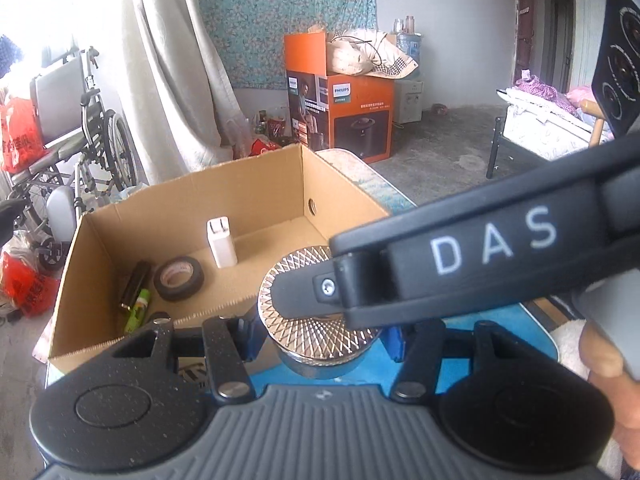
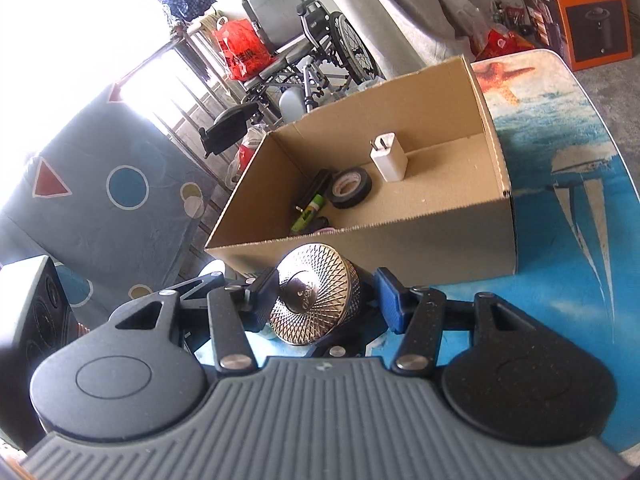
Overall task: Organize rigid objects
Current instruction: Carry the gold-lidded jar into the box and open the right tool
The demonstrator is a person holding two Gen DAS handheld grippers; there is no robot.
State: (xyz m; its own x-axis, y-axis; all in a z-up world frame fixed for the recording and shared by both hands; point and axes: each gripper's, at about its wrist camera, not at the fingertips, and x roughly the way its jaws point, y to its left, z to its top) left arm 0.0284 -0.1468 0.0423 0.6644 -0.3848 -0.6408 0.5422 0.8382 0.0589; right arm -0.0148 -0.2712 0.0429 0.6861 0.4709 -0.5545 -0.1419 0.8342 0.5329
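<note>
A round silver tin with a diamond-patterned lid (image 1: 316,316) sits between the blue pads of my left gripper (image 1: 320,340), just in front of the open cardboard box (image 1: 180,196). The black arm of my right gripper crosses over the tin's lid in this view. In the right wrist view my right gripper (image 2: 322,300) stands around the same tin (image 2: 316,300), tilted; its pads look close to the tin's sides. The box (image 2: 440,236) holds a white charger (image 2: 389,157), a black tape roll (image 2: 349,188), a green tube (image 2: 308,212) and a dark flat item.
The box stands on a table with a blue sea-print cover (image 2: 580,184). A wheelchair (image 2: 304,36), red bags and an orange Philips carton (image 1: 340,108) stand on the floor behind. A patterned cushion (image 2: 92,192) is at the left.
</note>
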